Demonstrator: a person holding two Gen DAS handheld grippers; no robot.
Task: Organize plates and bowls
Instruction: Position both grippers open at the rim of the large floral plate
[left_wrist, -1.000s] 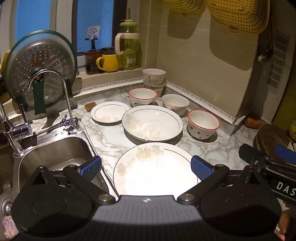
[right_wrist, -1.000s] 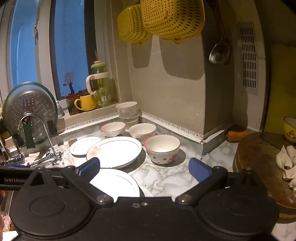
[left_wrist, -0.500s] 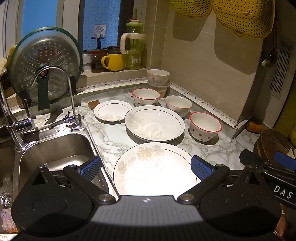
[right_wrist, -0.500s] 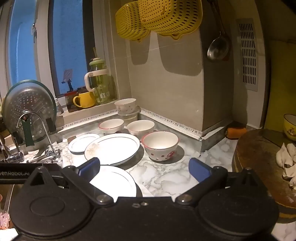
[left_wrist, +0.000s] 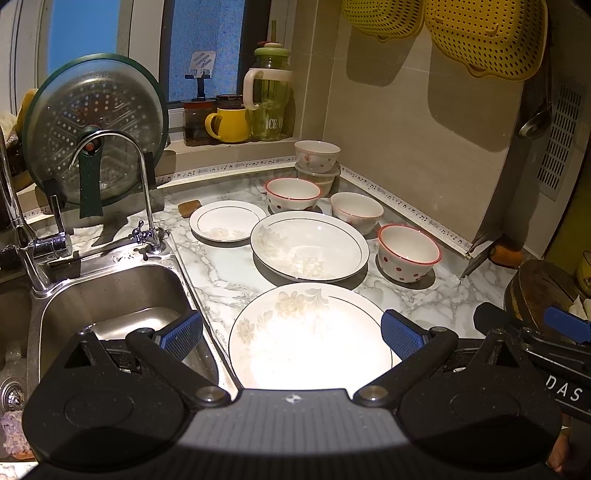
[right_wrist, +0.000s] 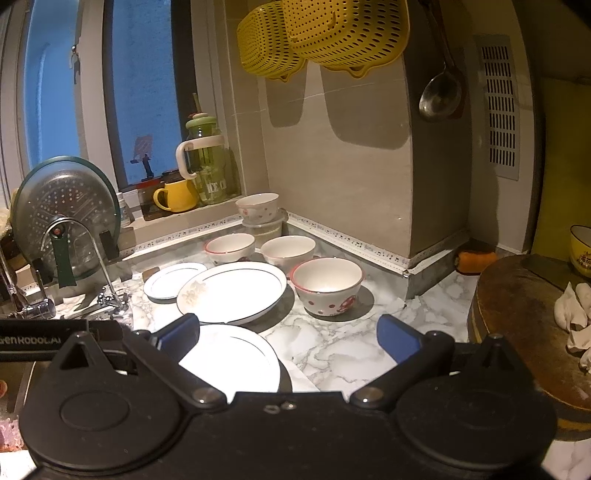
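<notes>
Left wrist: left gripper (left_wrist: 291, 334) spread wide over near floral plate (left_wrist: 310, 339), right gripper (right_wrist: 288, 338) spread too, empty; polka-dot bowl (left_wrist: 409, 253) far right, likely clipped by careless swing.

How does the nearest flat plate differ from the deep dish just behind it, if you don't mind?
The nearest plate is flat; the deep dish has raised, sloping sides. The plate lies between the open left gripper fingers; the dish sits farther back, beside the spotted bowl. Both are white, dark-rimmed and floral.
</notes>
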